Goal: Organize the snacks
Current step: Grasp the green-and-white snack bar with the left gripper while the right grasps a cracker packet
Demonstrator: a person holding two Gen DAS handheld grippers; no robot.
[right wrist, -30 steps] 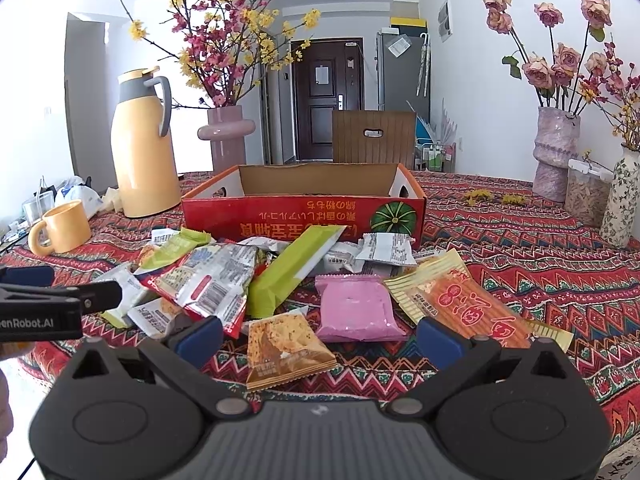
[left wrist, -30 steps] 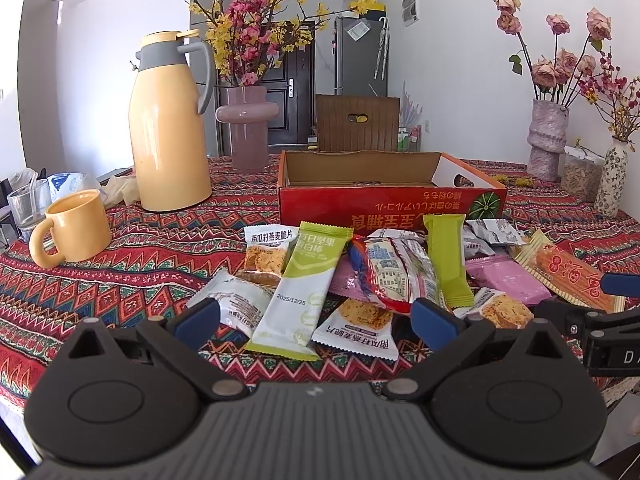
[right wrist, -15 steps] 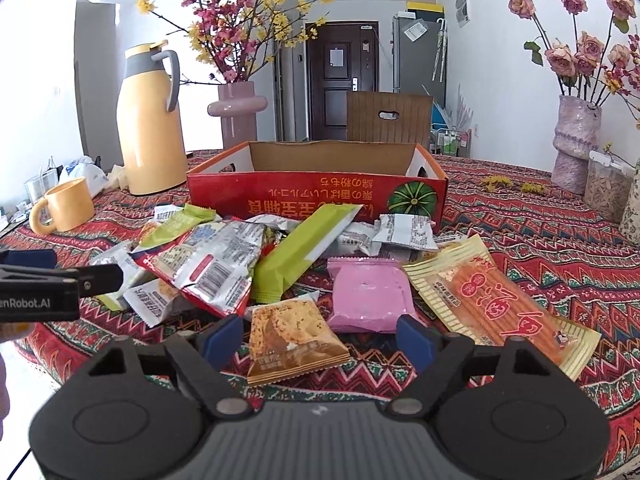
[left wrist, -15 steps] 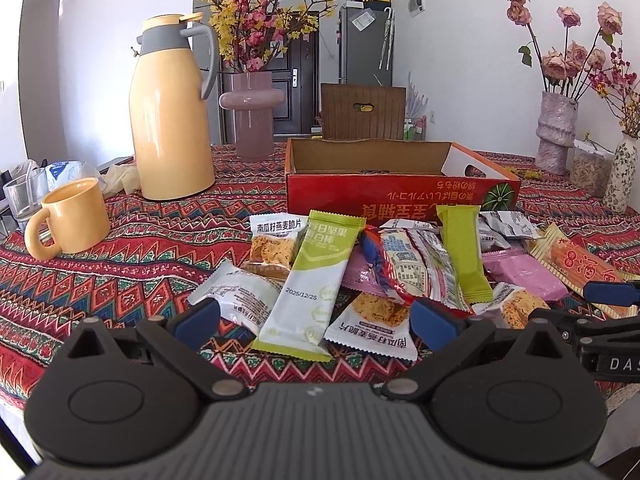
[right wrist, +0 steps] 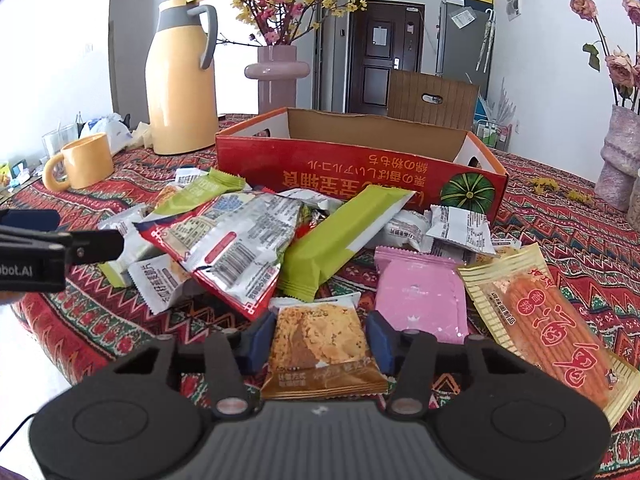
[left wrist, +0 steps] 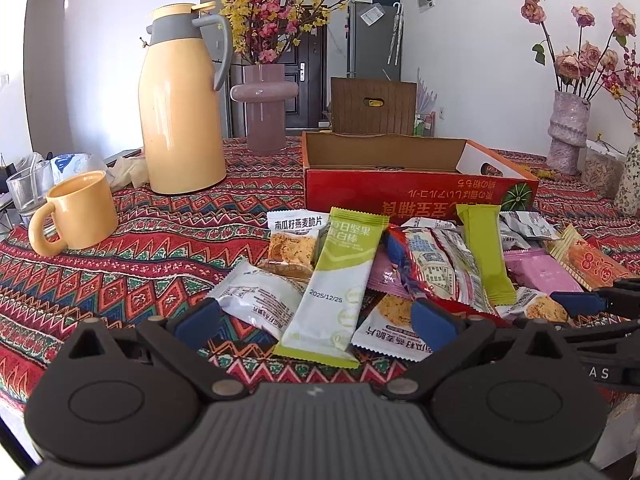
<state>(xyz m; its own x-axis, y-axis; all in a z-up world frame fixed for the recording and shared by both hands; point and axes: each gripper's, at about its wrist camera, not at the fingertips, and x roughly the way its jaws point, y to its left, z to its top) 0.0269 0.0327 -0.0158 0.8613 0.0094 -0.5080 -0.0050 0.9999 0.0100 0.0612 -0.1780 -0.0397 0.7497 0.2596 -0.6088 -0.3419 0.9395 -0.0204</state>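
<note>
Closing my right gripper (right wrist: 320, 340) on brown cracker packet (right wrist: 320, 350) at near edge of snack pile; jaws have just been narrowing, blue pads (right wrist: 260, 338) at packet's sides, firm contact I cannot confirm. My left gripper (left wrist: 316, 318) spread wide, nothing held, over green-and-white bar (left wrist: 336, 284). Red cardboard box (right wrist: 360, 168) beyond pile, far side. Pink packet (right wrist: 420, 300) just right of cracker packet.
</note>
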